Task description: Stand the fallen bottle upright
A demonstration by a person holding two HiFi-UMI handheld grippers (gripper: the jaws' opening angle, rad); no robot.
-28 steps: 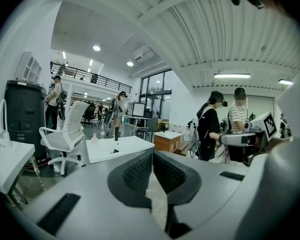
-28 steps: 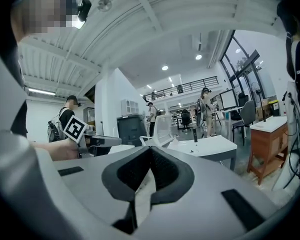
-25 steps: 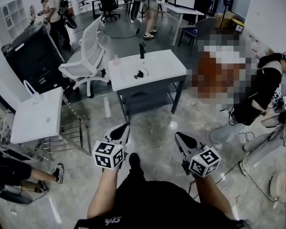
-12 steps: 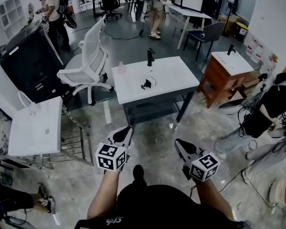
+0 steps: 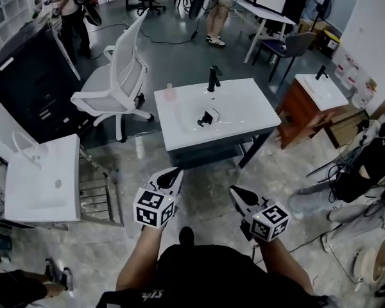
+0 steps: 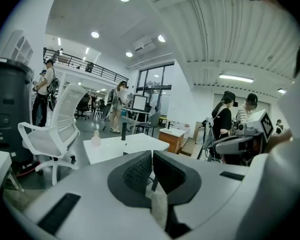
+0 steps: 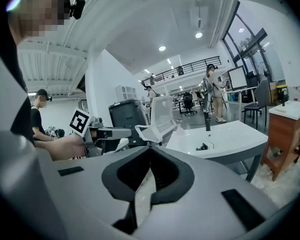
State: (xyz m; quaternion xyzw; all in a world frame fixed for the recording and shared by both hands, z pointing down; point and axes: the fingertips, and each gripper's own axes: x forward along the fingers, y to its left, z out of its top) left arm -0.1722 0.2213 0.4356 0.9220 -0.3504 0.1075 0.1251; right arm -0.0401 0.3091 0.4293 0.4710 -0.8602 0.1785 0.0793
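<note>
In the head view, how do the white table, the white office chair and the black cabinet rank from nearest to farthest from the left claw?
From the left claw:
1. white table, straight ahead of it.
2. white office chair, ahead and to the left.
3. black cabinet, far left, beyond the chair.

Left forearm (image 5: 136,258) and right forearm (image 5: 277,263) reaching forward side by side, left gripper (image 5: 171,175) and right gripper (image 5: 236,194) tilted slightly down, each with its 2 jaws closed together
</note>
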